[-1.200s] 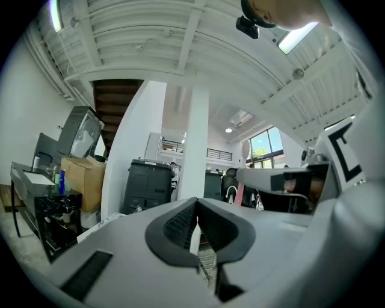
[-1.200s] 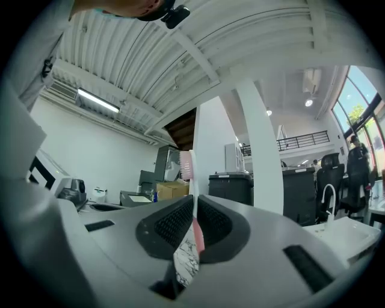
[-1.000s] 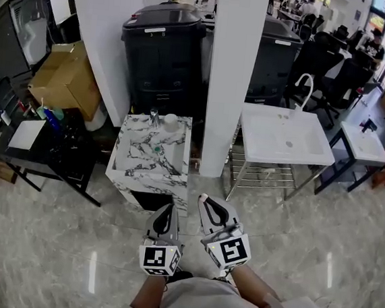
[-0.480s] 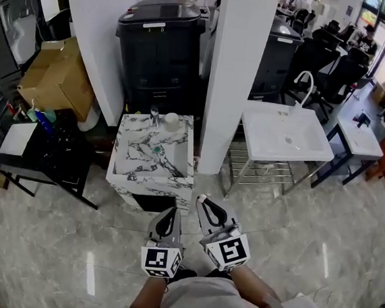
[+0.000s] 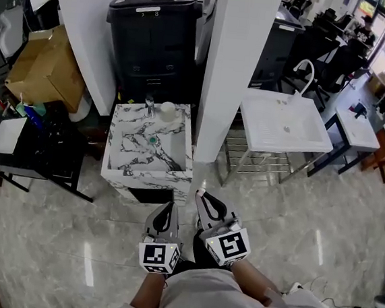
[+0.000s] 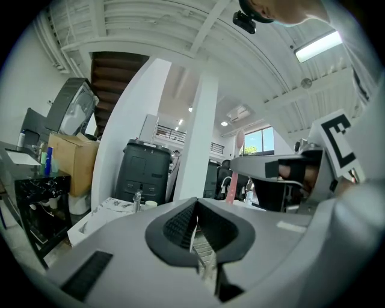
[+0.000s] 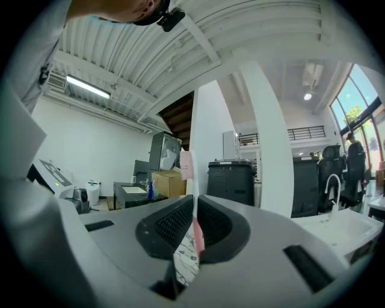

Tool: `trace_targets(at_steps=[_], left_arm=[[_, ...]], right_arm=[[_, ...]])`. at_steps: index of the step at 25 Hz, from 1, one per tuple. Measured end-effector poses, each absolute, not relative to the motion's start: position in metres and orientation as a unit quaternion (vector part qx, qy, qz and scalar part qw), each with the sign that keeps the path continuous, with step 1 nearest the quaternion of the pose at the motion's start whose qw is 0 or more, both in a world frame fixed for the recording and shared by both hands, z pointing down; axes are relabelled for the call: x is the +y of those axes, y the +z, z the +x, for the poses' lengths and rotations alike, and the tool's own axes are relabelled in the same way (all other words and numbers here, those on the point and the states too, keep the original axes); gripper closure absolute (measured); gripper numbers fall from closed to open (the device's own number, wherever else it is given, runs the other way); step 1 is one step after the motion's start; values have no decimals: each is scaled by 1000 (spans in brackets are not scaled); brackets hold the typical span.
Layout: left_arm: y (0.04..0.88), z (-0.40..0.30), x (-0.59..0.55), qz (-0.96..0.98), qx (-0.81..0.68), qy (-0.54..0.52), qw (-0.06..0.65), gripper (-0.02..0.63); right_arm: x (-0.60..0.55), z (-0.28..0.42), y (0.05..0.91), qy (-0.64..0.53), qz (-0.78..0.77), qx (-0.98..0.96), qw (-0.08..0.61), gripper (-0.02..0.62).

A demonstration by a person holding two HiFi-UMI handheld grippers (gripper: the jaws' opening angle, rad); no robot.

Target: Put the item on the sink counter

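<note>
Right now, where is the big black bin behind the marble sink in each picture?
Head view: black bin at the top, left of centre.
Left gripper view: bin left of centre.
Right gripper view: bin in the middle, slightly right.
Shared landmark: the white pillar, just right of the bin everywhere.

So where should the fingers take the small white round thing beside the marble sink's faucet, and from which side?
Probably across its round sides, from above: the white round thing sits low on the back ledge of the marble sink, with the faucet close at its left in the head view, crowding a sideways approach. Its exact shape is unclear.
</note>
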State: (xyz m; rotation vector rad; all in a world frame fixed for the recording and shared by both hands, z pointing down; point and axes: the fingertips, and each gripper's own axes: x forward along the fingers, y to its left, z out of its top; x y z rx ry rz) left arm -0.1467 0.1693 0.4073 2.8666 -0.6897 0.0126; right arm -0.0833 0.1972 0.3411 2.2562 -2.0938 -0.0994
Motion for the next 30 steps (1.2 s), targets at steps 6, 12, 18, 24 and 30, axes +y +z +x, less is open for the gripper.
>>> trace_targets(at_steps=[6,12,18,24,30], left_arm=[[412,-142,130,960,-265,14,88,597],[411,-105,88,957,-281,22,75,597],[398,-59,48,950,-303,27,67,597],[396,-23,19,940,-333,45,66,597],[399,-10,-6,927,-367,52,65,597]], right_arm=[[158,-65,342,-34,721,-692,13,574],[110,-28,343,-31,706,-708,-3,574],[65,23,332,-31,688,-725,-16,574],[30,71,324,-27,672,-739,-31,574],[1,92,326,-19,647,-761,-39,574]])
